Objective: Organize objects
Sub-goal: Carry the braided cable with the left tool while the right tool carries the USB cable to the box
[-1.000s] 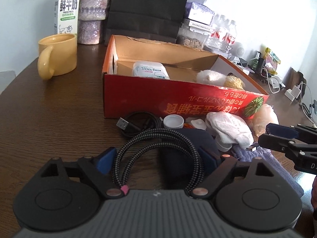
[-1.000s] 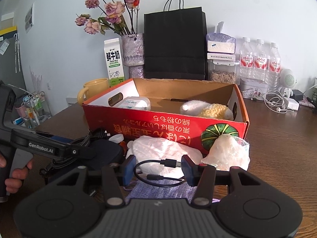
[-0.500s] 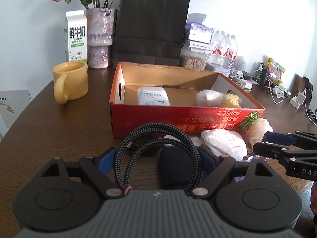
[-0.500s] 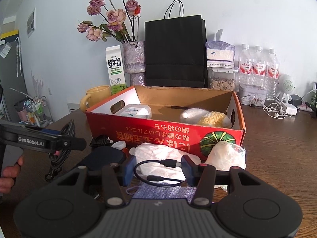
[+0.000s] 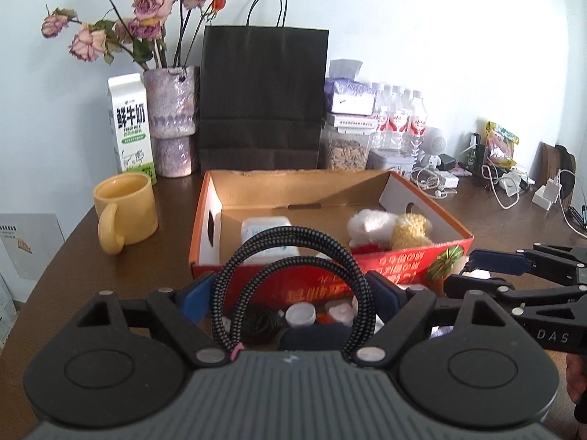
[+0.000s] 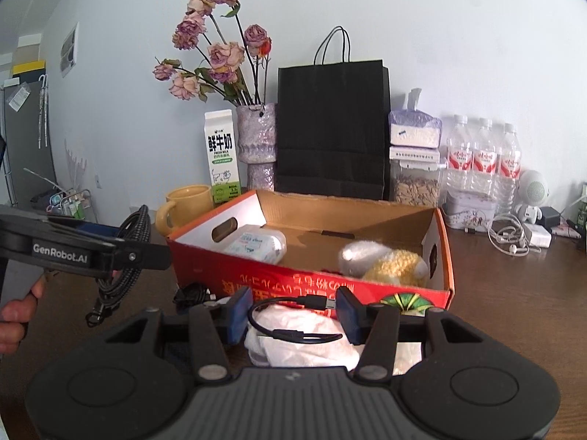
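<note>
- Currently, my left gripper (image 5: 291, 299): pads spread wide and pressed on either side of a coiled black-and-grey braided cable (image 5: 293, 256), which stands up as a loop between them, lifted clear of the table.
- My right gripper (image 6: 293, 310): pads about half apart, clamped on the two ends of a short black cable (image 6: 293, 317); its plug touches the right pad and its loop sags between the fingers, off the table.
- My left hand (image 6: 16, 315): wrapped on the handle, seen at the left edge of the right wrist view.
- Just below the grippers, on the brown table (image 6: 513, 293): white crumpled cloth (image 6: 301, 344), a small white cap (image 5: 300, 314), another dark cable bundle (image 6: 192, 295).
- Beyond those, red cardboard box (image 6: 367, 288), open-topped, holding a white packet (image 6: 256, 244) at its left and a white-and-yellow plush toy (image 6: 385, 262) at its right.
- Left of the box: yellow mug (image 5: 124, 209), upright.
- Against the wall: milk carton (image 5: 130, 128), vase of dried roses (image 5: 172, 121), black paper bag (image 5: 262, 99), clear jar of seeds (image 6: 414, 187), three water bottles (image 6: 482, 157).
- Far right: white earphones and chargers (image 6: 513, 234), tangled loosely.
</note>
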`<action>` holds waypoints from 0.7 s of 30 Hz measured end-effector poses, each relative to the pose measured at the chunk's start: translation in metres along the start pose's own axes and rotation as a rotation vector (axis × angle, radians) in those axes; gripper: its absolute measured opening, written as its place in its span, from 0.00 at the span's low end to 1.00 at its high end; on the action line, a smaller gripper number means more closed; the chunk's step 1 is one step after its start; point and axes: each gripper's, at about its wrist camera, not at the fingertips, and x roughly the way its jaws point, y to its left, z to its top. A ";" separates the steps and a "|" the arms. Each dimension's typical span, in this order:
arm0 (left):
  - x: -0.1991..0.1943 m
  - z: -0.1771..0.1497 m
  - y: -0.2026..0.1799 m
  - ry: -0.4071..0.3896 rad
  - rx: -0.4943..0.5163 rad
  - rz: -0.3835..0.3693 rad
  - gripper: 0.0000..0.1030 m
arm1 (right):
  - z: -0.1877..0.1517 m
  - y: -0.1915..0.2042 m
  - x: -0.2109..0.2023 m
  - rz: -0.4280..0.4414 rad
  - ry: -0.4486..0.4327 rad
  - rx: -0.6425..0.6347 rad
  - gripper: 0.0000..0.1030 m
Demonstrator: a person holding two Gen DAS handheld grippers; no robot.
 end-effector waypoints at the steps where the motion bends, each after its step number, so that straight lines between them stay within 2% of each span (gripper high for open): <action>1: 0.002 0.004 -0.001 -0.007 0.003 0.000 0.85 | 0.003 0.000 0.001 0.000 -0.005 -0.006 0.48; 9: 0.023 0.039 -0.013 -0.049 0.061 0.005 0.85 | 0.032 -0.003 0.023 -0.004 -0.040 -0.060 0.48; 21: 0.092 0.081 -0.013 -0.084 0.028 -0.011 0.85 | 0.068 -0.025 0.091 -0.025 -0.035 -0.124 0.48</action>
